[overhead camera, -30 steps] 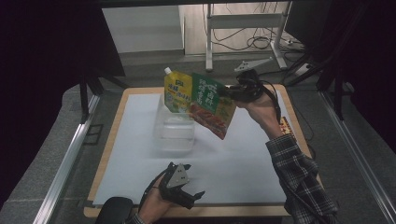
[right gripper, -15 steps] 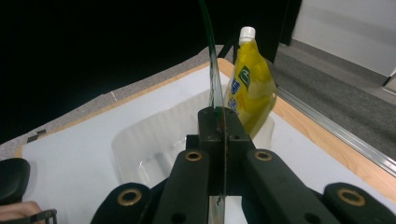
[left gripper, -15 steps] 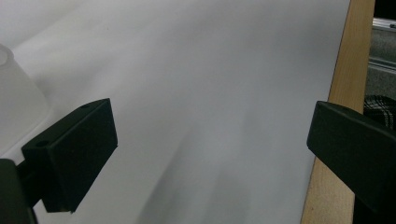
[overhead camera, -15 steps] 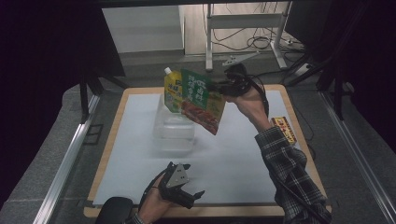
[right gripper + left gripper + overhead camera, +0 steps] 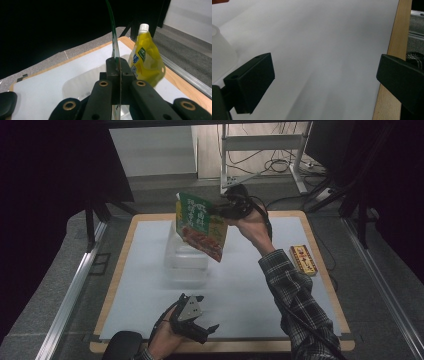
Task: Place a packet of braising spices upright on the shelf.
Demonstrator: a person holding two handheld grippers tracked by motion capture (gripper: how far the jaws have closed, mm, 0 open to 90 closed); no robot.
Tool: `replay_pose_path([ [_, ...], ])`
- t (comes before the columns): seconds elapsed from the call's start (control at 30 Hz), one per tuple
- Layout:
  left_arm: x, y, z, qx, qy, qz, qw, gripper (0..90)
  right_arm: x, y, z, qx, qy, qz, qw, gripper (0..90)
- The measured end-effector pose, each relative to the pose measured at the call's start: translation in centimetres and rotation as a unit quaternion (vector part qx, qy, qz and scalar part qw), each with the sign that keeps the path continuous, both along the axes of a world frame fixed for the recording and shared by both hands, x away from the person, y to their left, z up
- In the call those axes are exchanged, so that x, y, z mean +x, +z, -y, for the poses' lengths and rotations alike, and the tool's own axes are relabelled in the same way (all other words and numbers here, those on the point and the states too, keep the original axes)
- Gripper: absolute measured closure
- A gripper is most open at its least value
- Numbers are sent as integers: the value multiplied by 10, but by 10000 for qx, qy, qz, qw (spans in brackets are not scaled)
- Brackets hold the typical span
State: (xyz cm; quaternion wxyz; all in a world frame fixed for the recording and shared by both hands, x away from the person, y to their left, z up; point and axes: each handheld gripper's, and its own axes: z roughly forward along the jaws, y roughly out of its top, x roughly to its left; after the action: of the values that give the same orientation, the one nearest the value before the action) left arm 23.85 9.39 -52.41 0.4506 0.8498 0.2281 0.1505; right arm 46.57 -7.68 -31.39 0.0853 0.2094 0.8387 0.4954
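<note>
My right gripper (image 5: 231, 209) is shut on the edge of a flat green and orange food pouch (image 5: 200, 227) and holds it upright in the air above a clear plastic container (image 5: 186, 262) at the back middle of the white mat. In the right gripper view the pouch's thin green edge (image 5: 113, 37) rises from the closed jaws (image 5: 117, 65), and a yellow spouted pouch (image 5: 146, 60) with a white cap stands in the container (image 5: 80, 83) just beyond. My left gripper (image 5: 196, 320) rests low at the mat's front edge, open and holding nothing (image 5: 324, 82).
A small yellow and red box (image 5: 303, 260) lies on the wooden board (image 5: 320, 270) right of the mat. The container's corner (image 5: 222, 50) sits left of my left gripper, and the board's wooden edge (image 5: 392, 62) runs on its right. Metal rails flank the table.
My right gripper has carried the green pouch up and to the left, over the container, uncovering the small box on the right. The left gripper has stayed put.
</note>
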Motion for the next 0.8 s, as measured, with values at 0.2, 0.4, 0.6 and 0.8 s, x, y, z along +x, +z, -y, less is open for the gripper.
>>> replay_pose_path([
  [0.2, 0, 0, -1, 37, -12, 6, 10000, 13, 5, -3, -17, -3, 72, -9, 10000, 893],
  [0.4, 0, 0, 0, -1, -13, -8, 10000, 13, 10, -5, -33, -16, 162, 11, 9999, 893],
  [0.6, 0, 0, 0, 11, -33, -11, 10000, 13, 15, -9, -47, -10, 249, 40, 9997, 893],
  [0.8, 0, -1, 1, 23, -48, -19, 10000, 13, 17, -21, -56, -121, 255, -86, 9996, 893],
])
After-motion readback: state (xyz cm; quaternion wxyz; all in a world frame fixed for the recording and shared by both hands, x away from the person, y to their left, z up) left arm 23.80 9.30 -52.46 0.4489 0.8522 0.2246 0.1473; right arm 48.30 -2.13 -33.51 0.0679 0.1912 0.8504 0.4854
